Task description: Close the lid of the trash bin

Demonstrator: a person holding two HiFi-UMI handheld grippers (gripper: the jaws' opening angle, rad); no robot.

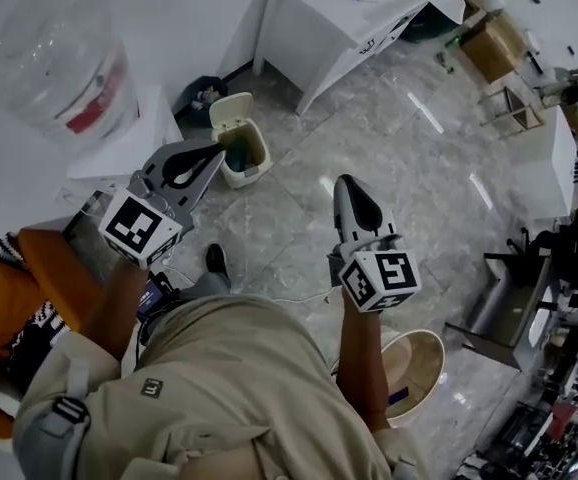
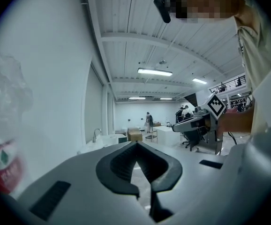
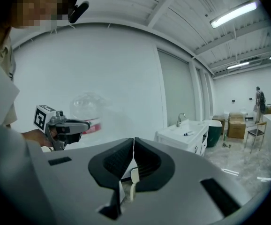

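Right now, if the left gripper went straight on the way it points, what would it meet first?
Probably nothing near: the left gripper points level, likely passing above the open trash bin; depth is unclear.

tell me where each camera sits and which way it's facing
Head view: on the person's head, looking steeply down at the floor and open trash bin; shows torso, forearms, left gripper, right gripper.
Left gripper view: rides the left gripper, looks across the room past shut jaws; shows the right gripper, a sleeve.
Right gripper view: rides the right gripper, faces the white wall past shut jaws; shows the left gripper.
Shared: each gripper view catches the other gripper.
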